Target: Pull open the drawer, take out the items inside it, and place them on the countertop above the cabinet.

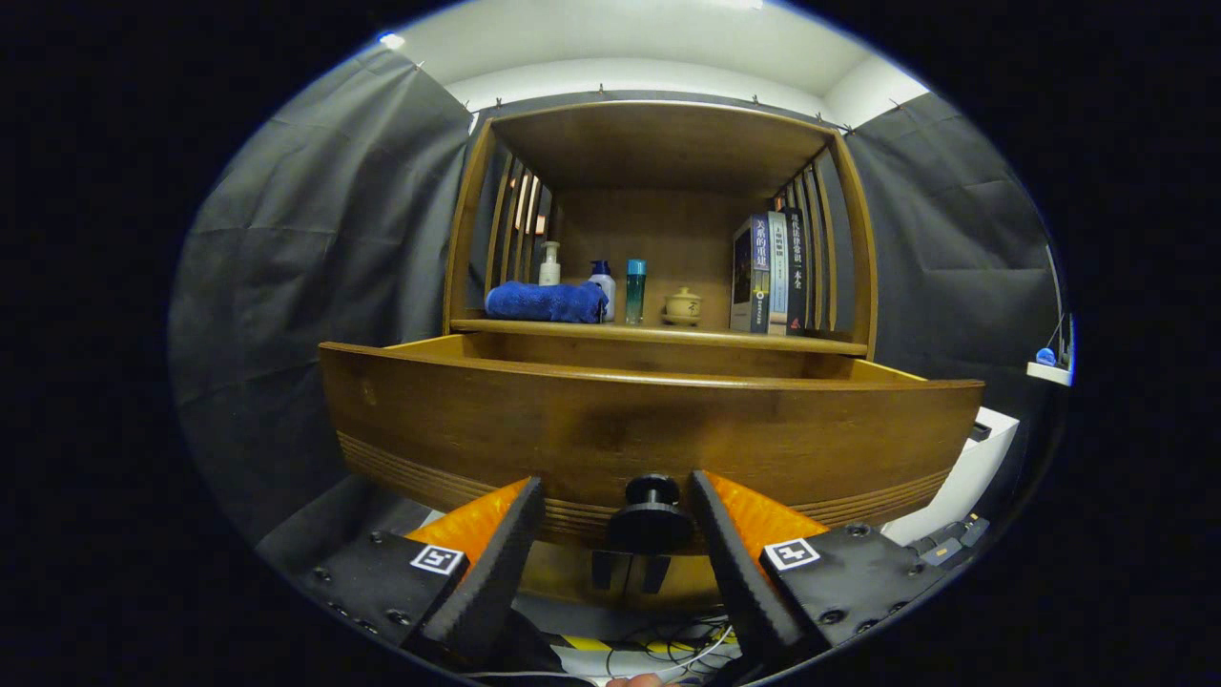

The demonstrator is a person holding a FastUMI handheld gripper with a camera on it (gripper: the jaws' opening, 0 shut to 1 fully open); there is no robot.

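Note:
The wooden drawer [649,429] stands pulled out from the cabinet, its front panel close ahead of me. Its black round knob [651,515] sits between my two fingers, with a gap on each side of it. My gripper [618,506] is open and touches nothing that I can see. The drawer's inside is hidden behind the front panel. Above it runs the countertop [658,334], which carries a folded blue towel [546,301], a white pump bottle [549,264], a white bottle with a blue cap [602,289], a teal bottle [635,291], a small ceramic jar [683,306] and standing books [768,274].
Slatted wooden sides and a top board [658,143] enclose the countertop space. A white box [963,477] stands to the right of the cabinet. Cables [668,644] lie on the floor below the drawer. Black cloth walls hang on both sides.

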